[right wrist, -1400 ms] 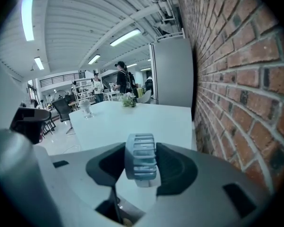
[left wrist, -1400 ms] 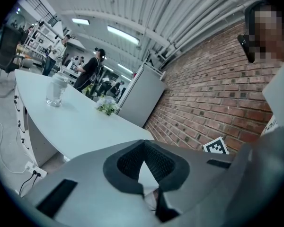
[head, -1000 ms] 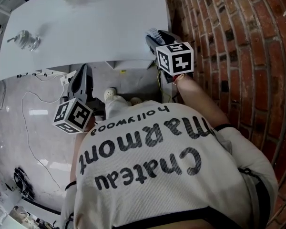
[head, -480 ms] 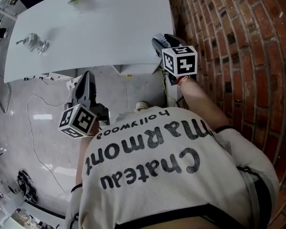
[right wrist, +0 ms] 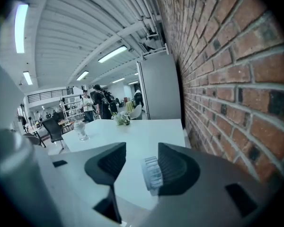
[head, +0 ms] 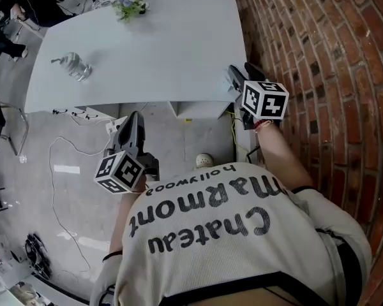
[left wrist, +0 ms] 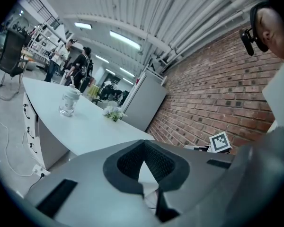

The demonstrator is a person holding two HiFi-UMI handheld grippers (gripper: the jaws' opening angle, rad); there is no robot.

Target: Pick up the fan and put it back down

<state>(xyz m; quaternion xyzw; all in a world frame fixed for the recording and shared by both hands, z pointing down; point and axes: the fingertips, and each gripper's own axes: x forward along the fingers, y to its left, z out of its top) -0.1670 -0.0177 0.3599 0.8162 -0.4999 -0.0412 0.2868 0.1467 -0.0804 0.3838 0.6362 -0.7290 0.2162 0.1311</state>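
Nearest, a cream printed shirt (head: 230, 234) fills the lower head view. Left gripper (head: 133, 116) hangs over the pale floor (head: 25, 190), short of the table's near edge, with a thin cable (head: 51, 164) trailing on the floor to its left. In its own view its jaws meet at the tips, nothing between them. Right gripper (head: 240, 74) sits higher, at the near right corner of the white table (head: 166, 50), just beside the brick wall (head: 319, 56). Its jaws stand well apart. A small white ribbed piece (right wrist: 151, 173) lies against the inner pad of the right-hand jaw and is clear of the other pad. Cannot tell whether this piece is the fan; nothing else in view reads as one. Farther along the tabletop, toward its left side, a clear bottle (head: 73, 67) stands alone. At the far edge is a small bunch of flowers (head: 131, 5), well apart from the bottle.
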